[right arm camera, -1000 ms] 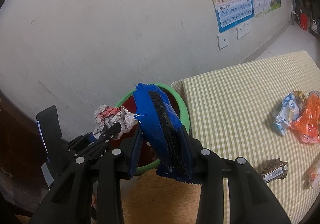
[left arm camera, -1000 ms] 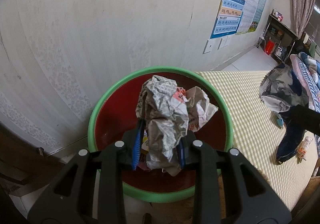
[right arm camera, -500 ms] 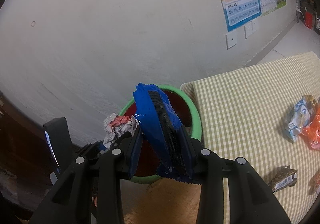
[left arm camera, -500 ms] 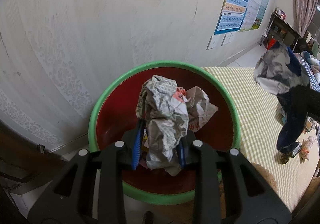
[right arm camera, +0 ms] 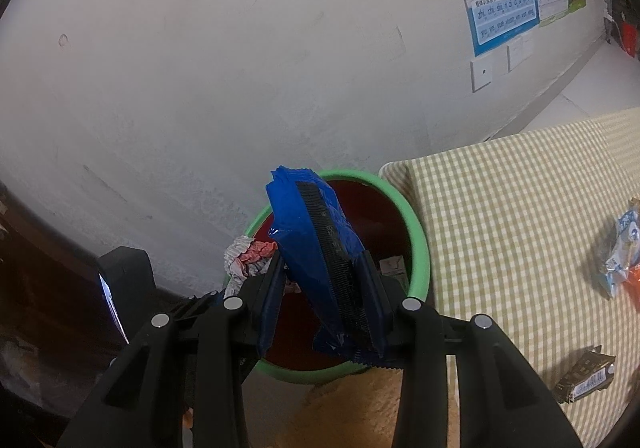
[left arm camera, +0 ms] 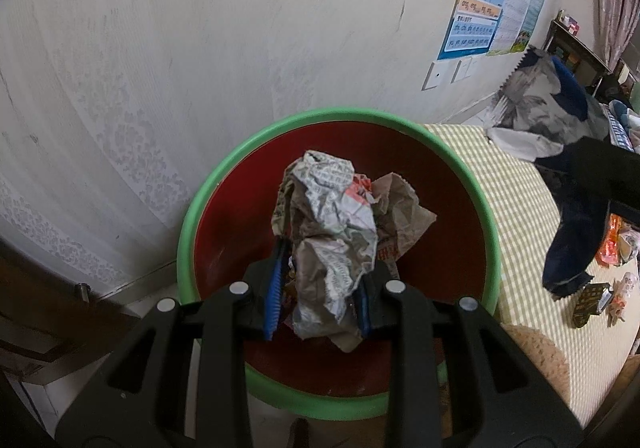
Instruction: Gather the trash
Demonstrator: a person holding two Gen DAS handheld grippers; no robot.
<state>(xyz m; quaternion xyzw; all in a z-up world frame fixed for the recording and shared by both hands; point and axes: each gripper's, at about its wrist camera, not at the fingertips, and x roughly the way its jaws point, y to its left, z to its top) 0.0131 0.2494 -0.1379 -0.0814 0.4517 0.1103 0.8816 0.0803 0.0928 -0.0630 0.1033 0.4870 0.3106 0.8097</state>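
A round bin [left arm camera: 192, 208] with a green rim and red inside stands by the wall at the end of the checked table; it also shows in the right wrist view [right arm camera: 420, 236]. My left gripper [left arm camera: 320, 288] is shut on a crumpled newspaper wad [left arm camera: 332, 224] and holds it over the bin's opening. My right gripper [right arm camera: 324, 288] is shut on a blue snack wrapper [right arm camera: 312, 224] and holds it above the bin's near rim. The left gripper with its wad shows at the left in the right wrist view [right arm camera: 248, 256].
The green-checked tablecloth [right arm camera: 512, 216] lies right of the bin. On it lie a blue-white wrapper [right arm camera: 622, 248], an orange wrapper [left arm camera: 608, 244] and a dark wrapper [right arm camera: 588, 376]. The white wall [left arm camera: 240, 48] stands close behind the bin. Dark wooden furniture [left arm camera: 36, 308] sits at the left.
Both grippers have moved toward the bin with their loads. The right gripper with the blue wrapper now hangs over the bin's rim. Both grips are unchanged.
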